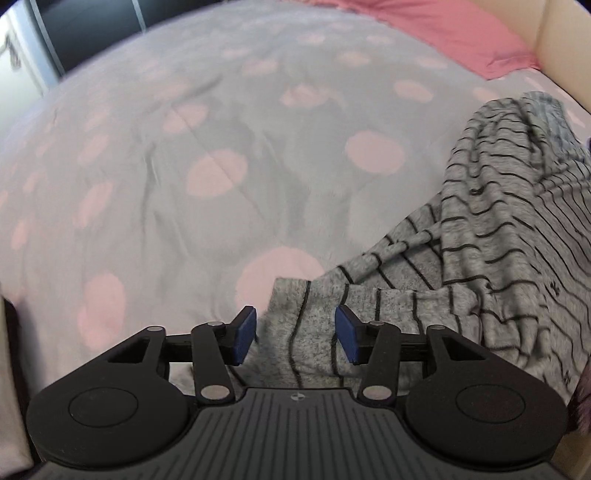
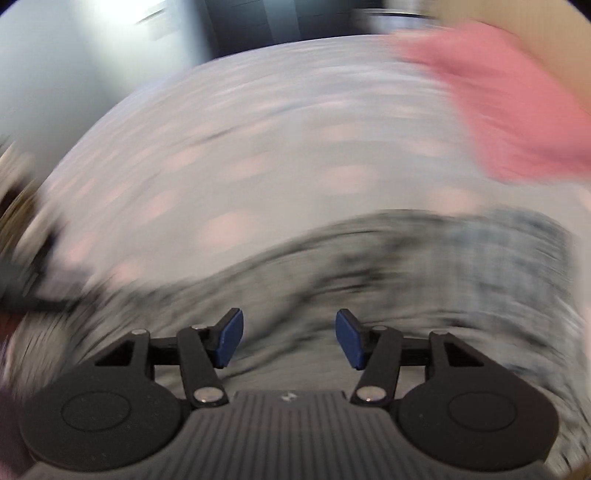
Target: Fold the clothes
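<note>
Item: grey striped garment (image 1: 509,229), a marled knit with thin dark stripes, lying rumpled along the right-hand side of the bed (image 1: 155,192), close to the bed's near edge in the left wrist view. One narrow end (a sleeve or cuff, by the look of it) reaches out toward the bed's middle.

Handling, as a judgement: soft, light and limp; it will drape and bunch rather than hold a shape, and the knit should give the pads decent friction. Best taken at a hem, cuff or corner, pinching a single layer, since the heap hides which edges belong together.

Left gripper (image 1: 295,334): jaws apart, the narrow end of the garment lying between the blue pads, neither pad visibly pressing on it.

Right gripper (image 2: 289,338): jaws apart, nothing between them; the garment spreads below and beyond, heavily blurred.

Surroundings: the bed wears a pale cover with pink dots, itself creased. A pink pillow (image 1: 439,33) sits at the far right corner. A cream wall or headboard (image 1: 565,48) borders the right edge.

Obstructions: none on the cover's open left half, which suits spreading the garment flat. The right edge is the cramped side.
</note>
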Available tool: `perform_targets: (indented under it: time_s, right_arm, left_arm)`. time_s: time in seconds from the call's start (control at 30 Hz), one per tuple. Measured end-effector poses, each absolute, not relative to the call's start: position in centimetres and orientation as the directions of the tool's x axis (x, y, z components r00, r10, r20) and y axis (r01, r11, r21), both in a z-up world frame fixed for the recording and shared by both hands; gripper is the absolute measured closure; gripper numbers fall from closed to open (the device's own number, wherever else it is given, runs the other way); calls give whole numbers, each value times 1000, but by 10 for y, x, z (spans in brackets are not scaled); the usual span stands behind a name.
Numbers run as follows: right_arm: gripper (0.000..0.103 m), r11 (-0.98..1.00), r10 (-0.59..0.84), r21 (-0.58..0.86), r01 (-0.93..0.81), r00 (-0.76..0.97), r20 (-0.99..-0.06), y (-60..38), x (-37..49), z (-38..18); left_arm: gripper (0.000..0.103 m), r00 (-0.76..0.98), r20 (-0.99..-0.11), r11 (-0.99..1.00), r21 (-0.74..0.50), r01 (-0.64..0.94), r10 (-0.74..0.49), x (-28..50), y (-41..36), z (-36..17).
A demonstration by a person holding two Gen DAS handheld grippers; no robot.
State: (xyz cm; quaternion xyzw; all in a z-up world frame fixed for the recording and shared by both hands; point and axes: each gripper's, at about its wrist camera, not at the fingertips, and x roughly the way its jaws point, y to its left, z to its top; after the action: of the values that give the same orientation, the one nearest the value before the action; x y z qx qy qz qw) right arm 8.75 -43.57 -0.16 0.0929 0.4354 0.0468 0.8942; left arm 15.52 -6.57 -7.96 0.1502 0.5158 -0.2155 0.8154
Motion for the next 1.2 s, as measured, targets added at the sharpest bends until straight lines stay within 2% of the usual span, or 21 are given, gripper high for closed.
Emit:
perform_targets:
  time_s: [0.07, 0.13, 0.17, 0.23, 0.43, 0.53, 0.57, 0.63, 0.67, 0.7, 0.73, 0.8, 0.83, 0.87, 0.9, 0.93, 0.97, 1.1, 1.13, 1.17, 1.2]
  right_arm:
    - [44, 952, 57, 239, 194, 652, -756, -491, 94, -2]
    - [44, 895, -25, 286, 343, 678, -735, -542, 99, -1]
    - [44, 871, -49, 306, 384, 688, -724, -561, 102, -1]
    - [44, 836, -83, 335, 436, 702, -707, -594, 112, -1]
    - [45, 777, -142, 333, 535, 664, -734, -654, 151, -27]
    - [48, 736, -113, 360, 574, 628, -770, -674, 166, -52]
    - [53, 725, -91, 382, 573, 630, -771, -678, 170, -57]
    - [57, 705, -56, 425, 568, 643, -764, -685, 176, -65]
    - [67, 695, -43, 447, 564, 653, -756, -688, 177, -68]
    - [91, 700, -43, 452, 553, 665, -746, -687, 177, -68]
    - [95, 721, -55, 432, 541, 667, -743, -686, 179, -66]
    - [96, 754, -139, 358, 552, 666, -733, -683, 177, -56]
    - [96, 753, -163, 343, 562, 663, -730, -685, 174, -53]
    - [96, 746, -190, 328, 579, 658, -729, -688, 171, -51]
    - [97, 741, -219, 307, 597, 647, -730, -690, 167, -51]
    - [97, 734, -249, 286, 616, 636, -730, -692, 164, -50]
    - [97, 728, -261, 274, 628, 624, -737, -694, 161, -51]
    - [97, 708, -277, 261, 656, 598, -753, -699, 153, -57]
    - [97, 715, -277, 254, 652, 598, -752, -699, 153, -56]
    - [97, 719, -279, 250, 648, 599, -751, -698, 154, -55]
    - [97, 721, -280, 249, 647, 600, -749, -697, 155, -54]
  left_arm:
    - [80, 341, -919, 872, -8, 489, -200, 160, -65, -87]
    - [89, 336, -920, 877, -15, 481, -200, 162, -64, -88]
    - [97, 337, -920, 878, -17, 478, -201, 163, -64, -88]
    - [102, 337, -920, 882, -20, 472, -201, 165, -62, -87]
    - [103, 369, -903, 894, -37, 446, -221, 171, -57, -67]
    - [103, 384, -892, 898, -55, 436, -241, 177, -56, -58]
    - [103, 384, -891, 899, -58, 434, -243, 180, -56, -57]
    - [103, 382, -892, 902, -59, 427, -239, 184, -55, -58]
    - [103, 382, -893, 904, -59, 424, -237, 186, -55, -59]
    - [103, 381, -894, 902, -57, 428, -237, 188, -55, -59]
    - [103, 373, -895, 894, -61, 444, -246, 188, -56, -60]
    - [103, 358, -896, 878, -67, 473, -261, 189, -56, -59]
    - [98, 361, -896, 878, -63, 474, -259, 189, -56, -59]
    - [85, 358, -898, 880, -64, 471, -256, 189, -55, -59]
    - [77, 353, -901, 885, -69, 461, -254, 189, -53, -59]
    - [59, 348, -903, 890, -76, 449, -253, 189, -51, -60]
    - [52, 343, -905, 894, -81, 441, -251, 189, -50, -62]
    - [53, 314, -914, 908, -116, 402, -256, 190, -49, -73]
    - [59, 302, -917, 909, -129, 396, -262, 190, -50, -78]
    - [79, 288, -919, 908, -142, 393, -269, 191, -52, -84]
    - [88, 285, -922, 905, -133, 404, -263, 190, -56, -89]
